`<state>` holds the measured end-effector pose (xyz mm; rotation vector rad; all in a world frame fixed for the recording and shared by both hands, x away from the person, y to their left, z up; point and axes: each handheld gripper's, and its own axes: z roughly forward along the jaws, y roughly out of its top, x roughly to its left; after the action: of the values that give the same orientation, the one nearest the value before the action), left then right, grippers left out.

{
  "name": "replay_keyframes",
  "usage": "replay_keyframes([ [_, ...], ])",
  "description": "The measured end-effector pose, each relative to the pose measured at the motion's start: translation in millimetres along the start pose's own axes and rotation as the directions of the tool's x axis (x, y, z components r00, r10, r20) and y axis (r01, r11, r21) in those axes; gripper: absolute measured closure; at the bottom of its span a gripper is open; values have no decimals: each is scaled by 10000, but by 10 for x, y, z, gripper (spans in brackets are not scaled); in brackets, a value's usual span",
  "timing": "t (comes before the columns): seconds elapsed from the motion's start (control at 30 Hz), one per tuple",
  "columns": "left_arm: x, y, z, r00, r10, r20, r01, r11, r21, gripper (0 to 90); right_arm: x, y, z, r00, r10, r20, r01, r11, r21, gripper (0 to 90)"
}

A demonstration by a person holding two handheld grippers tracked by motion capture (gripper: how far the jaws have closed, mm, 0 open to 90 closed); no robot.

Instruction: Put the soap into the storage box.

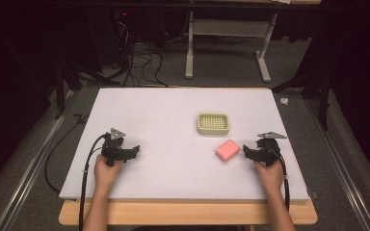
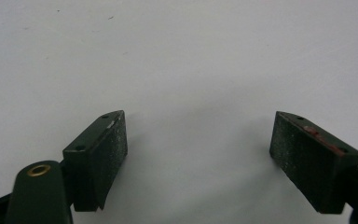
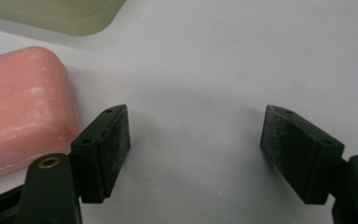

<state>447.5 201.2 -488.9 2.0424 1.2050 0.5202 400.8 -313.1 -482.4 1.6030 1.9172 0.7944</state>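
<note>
A pink bar of soap (image 1: pixel 227 150) lies on the white table (image 1: pixel 173 139), just in front of a cream soap dish (image 1: pixel 213 123) with a grid top. My right gripper (image 1: pixel 247 153) rests on the table right of the soap, jaws wide apart and empty. In the right gripper view the soap (image 3: pixel 21 107) lies just left of the left jaw, with the dish's edge (image 3: pixel 60 14) beyond it. At the table's left my left gripper (image 1: pixel 134 150) stands open, and the left gripper view has its gripper (image 2: pixel 198 154) over bare white surface.
The table's wooden front edge (image 1: pixel 188 211) runs along the bottom. Black cables (image 1: pixel 84 168) trail from both grippers. Behind the table stand a white frame (image 1: pixel 226 43) and loose cables on grey floor.
</note>
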Motion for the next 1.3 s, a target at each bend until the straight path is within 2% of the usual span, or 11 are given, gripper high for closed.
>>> replay_keyframes([
  [0.9, 4, 2, -3, 10000, 34, 4, -34, 10000, 55, 193, -5, 17, -16, 10000, 57, 0, -57, 9998, 193, 217],
  [1.3, 4, 2, -3, 10000, 35, 12, -35, 10000, 45, 193, -10, 25, -92, 9999, -4, -107, 2, 9999, -151, 212],
])
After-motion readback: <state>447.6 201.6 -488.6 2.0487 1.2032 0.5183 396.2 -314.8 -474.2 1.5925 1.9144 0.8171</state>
